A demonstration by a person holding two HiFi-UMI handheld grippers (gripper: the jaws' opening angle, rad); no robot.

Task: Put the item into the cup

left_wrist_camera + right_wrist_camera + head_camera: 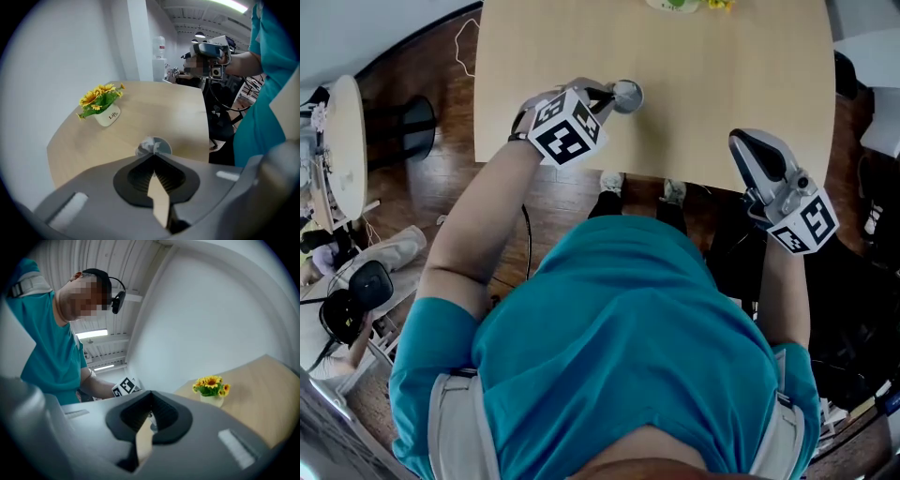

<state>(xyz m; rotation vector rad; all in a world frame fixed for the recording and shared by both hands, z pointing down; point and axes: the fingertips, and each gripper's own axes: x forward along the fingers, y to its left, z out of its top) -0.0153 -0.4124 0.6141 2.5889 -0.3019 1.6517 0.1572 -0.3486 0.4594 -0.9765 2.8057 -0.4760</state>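
Step in hand: judged to be the drop-off at the cup; whether the drop is already made cannot be told.
Left claw point(607, 97): jaws pressed together with no gap. Nothing shows between them, though something thin pinched at the very tips would be hard to see.
Cup point(627, 96): small, round and silvery, standing on the table point(722, 84) near its front edge.
Cup relative to left claw: just beyond the tips, touching or almost so, straight ahead in the left gripper view.
Item: not made out for certain. A pale crumpled patch point(143, 147) sits at the cup's left side; it may be the item, in the cup or at its rim.
Right claw point(746, 142): jaws together and empty, held off the table's near right corner, well apart from the cup.
Next move (judgement): if something is pinched, part the jaws over the cup's mouth; if not, lift straight back without tipping the cup.
Flower pot point(107, 112): at the far edge, well clear.
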